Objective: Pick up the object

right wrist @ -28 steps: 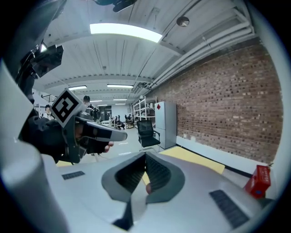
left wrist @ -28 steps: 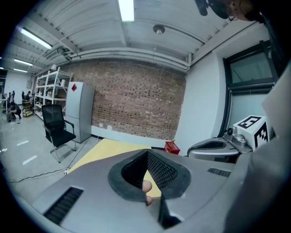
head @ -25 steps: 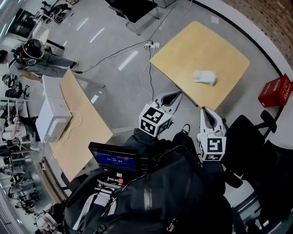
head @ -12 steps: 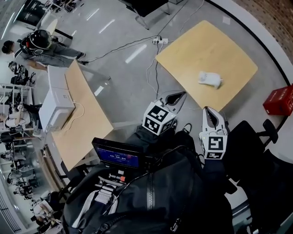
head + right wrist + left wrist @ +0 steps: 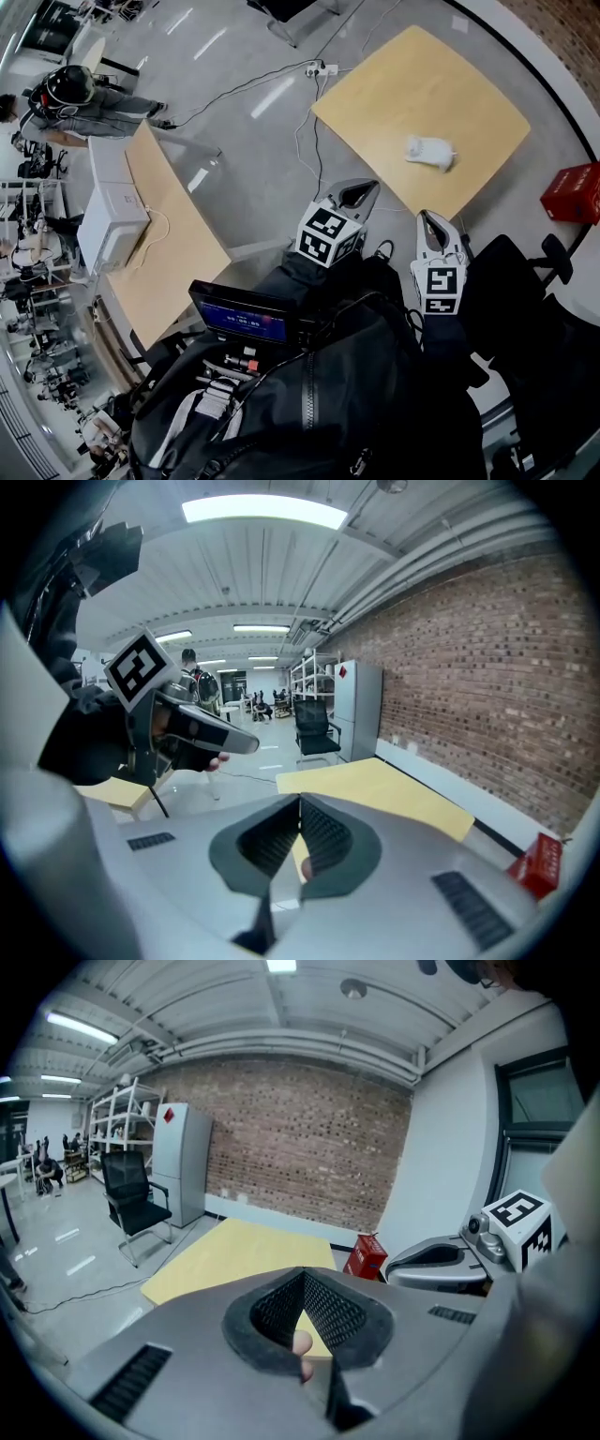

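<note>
Nearest me, my left claw (image 5: 360,193) and right claw (image 5: 428,221) hang side by side over the grey floor (image 5: 253,159), both clenched tip to tip with nothing between the pads, just short of the near edge of the light wooden counter (image 5: 403,84). The white object (image 5: 429,151) lies on that counter toward its near right edge, ahead of the right claw and well apart from both claws. To the right of the counter a red box (image 5: 573,192) sits on the floor, and far left a person (image 5: 70,98) is beyond a second counter (image 5: 178,253) carrying a white box (image 5: 111,211).
</note>
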Tool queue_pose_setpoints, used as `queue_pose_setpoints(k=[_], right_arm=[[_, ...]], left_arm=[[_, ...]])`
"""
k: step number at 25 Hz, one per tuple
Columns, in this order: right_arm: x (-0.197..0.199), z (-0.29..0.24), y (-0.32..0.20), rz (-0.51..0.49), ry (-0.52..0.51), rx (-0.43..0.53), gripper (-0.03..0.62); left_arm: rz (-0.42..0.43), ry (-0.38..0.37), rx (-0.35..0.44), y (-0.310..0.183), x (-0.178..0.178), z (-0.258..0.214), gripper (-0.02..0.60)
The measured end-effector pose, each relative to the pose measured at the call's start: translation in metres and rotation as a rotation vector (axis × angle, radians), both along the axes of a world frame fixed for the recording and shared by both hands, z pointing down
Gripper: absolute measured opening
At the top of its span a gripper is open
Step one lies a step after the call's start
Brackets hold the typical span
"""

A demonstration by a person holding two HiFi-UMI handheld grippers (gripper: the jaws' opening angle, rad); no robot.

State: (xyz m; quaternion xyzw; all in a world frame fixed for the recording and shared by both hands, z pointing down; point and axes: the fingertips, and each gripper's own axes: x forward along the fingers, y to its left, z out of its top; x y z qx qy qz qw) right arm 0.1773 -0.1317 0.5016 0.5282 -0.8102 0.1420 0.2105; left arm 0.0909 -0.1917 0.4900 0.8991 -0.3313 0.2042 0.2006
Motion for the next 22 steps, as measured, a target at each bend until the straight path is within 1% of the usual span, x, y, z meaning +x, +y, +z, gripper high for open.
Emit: queue_pose_setpoints(k=[6, 10, 15, 19, 22], right_arm=[[0.008, 0.038, -0.009, -0.031, 0.096, -0.073, 0.003], [0.009, 0.062, -0.018, -0.06, 0.167, -0.117, 0.003], [0.016, 0.096, -0.039, -0.117, 0.306, -0.179, 0.005], [0.031, 0.129, -0.064, -0.173, 0.434, -0.225, 0.005], [0.044, 0.148, -0.079, -0.21, 0.51, -0.252, 0.005]], left_arm=[[-0.018, -0.041, -0.08, -0.001, -0.01, 0.049, -0.005], [-0.023, -0.034, -0.142, -0.004, -0.014, 0.068, -0.005], [-0.033, -0.028, -0.187, -0.015, -0.025, 0.08, -0.005], [-0.046, -0.032, -0.21, -0.024, -0.037, 0.092, -0.005], [-0.059, -0.033, -0.237, -0.026, -0.04, 0.105, -0.005]])
